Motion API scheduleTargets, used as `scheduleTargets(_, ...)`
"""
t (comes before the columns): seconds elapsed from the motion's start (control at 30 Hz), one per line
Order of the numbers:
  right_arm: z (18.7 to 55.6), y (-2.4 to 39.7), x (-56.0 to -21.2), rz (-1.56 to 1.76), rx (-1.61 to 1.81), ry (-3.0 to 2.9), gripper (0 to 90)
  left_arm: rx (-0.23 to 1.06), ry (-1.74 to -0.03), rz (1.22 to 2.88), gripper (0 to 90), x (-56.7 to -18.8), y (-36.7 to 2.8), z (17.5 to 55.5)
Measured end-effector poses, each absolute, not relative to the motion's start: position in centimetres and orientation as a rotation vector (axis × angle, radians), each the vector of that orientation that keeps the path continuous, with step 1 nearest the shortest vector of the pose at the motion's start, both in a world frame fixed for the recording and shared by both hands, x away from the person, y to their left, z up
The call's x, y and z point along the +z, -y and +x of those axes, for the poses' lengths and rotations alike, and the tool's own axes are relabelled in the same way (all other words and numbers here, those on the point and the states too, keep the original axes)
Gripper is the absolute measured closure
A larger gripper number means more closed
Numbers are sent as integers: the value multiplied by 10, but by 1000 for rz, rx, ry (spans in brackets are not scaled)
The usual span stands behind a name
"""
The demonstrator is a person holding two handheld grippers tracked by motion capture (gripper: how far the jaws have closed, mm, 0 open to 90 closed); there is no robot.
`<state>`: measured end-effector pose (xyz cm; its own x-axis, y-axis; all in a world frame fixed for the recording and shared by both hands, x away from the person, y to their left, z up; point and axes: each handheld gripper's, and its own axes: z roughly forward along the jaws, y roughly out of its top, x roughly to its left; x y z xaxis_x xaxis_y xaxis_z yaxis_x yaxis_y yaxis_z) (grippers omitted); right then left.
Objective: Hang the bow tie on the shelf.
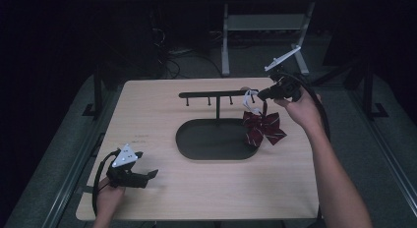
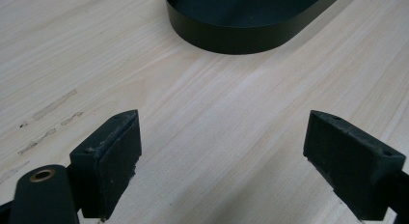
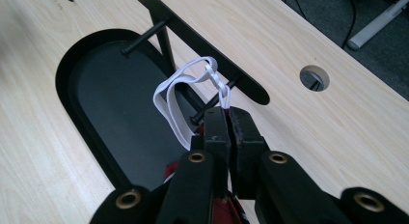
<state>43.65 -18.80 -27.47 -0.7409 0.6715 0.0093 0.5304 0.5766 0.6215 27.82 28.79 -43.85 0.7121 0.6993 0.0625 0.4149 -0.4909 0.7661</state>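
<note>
Step in hand, as judged: hanging the bow tie [image 1: 264, 128] on the black rack [image 1: 216, 95]. The right gripper [image 1: 260, 95] is clenched on the white elastic strap [image 3: 179, 98] of the dark red, white-striped bow, pinching it just below the knot; the bow dangles under the jaws, over the right end of the oval tray [image 1: 187, 139] that forms the rack's base. In the right gripper view the strap's loop stands open just beside the right end of the crossbar [image 3: 202, 40], close to the rightmost peg [image 3: 208, 110], not yet over it as far as I can tell.

Next move, as judged: bring the open loop over that end peg, let the strap take the weight, then release. Loop is limp and narrow, so it may slip past the peg tip or twist shut; approach along the peg's axis seems safest.

Left gripper [image 1: 147, 176] rests near the front left corner, jaws released wide with nothing between them, bare wood [image 2: 217, 118] under them, tray edge farther off.

Surface: pale wood-grain table [image 1: 147, 110], a few faint scuff marks at left [image 2: 48, 113], a round cable hole [image 3: 314, 77] toward the far right. Room: dark; grey floor, cables and a light metal table frame [image 1: 225, 41] beyond the far edge
</note>
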Motion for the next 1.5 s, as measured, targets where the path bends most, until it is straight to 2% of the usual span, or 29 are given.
scheduleTargets(1.13,448,192,-291,1033,882,-2623,864,471,-853,2145,132,-439,-288,280)
scheduleTargets(1.5,446,196,-294,1032,937,-2638,802,470,-856,2146,132,-440,-288,280)
